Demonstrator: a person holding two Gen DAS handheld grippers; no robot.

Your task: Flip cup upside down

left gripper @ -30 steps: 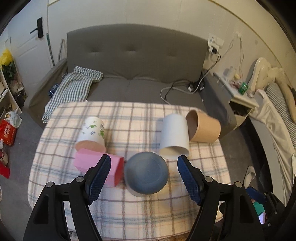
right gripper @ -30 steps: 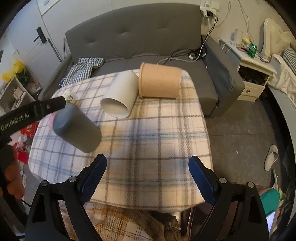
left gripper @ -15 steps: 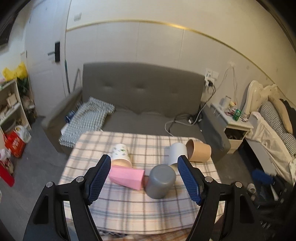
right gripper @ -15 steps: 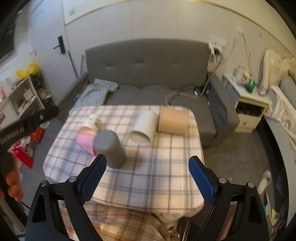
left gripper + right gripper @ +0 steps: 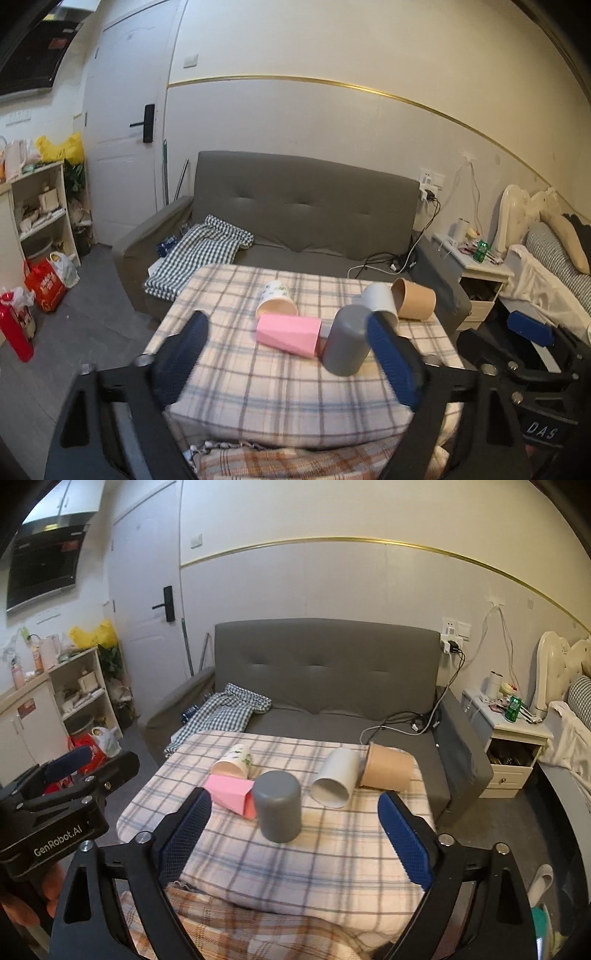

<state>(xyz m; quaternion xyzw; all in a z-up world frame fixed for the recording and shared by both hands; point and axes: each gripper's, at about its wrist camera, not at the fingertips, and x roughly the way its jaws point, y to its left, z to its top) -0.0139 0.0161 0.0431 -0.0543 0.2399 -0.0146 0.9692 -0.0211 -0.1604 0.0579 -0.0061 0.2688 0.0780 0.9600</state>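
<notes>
Nearby, both sets of jaws stand released and empty: the left gripper (image 5: 284, 354) and the right gripper (image 5: 295, 830) hang back from the counter (image 5: 332, 853), a plaid-covered top. At centre the grey cup (image 5: 277, 805) stands mouth-down, closed base up. A pink cup (image 5: 232, 789) lies touching it at nine o'clock. At one o'clock lie a white cup (image 5: 335, 777) and a tan cup (image 5: 386, 771). The grey cup looks light, rigid and smooth, so it is probably best gripped across its mid-wall.
</notes>
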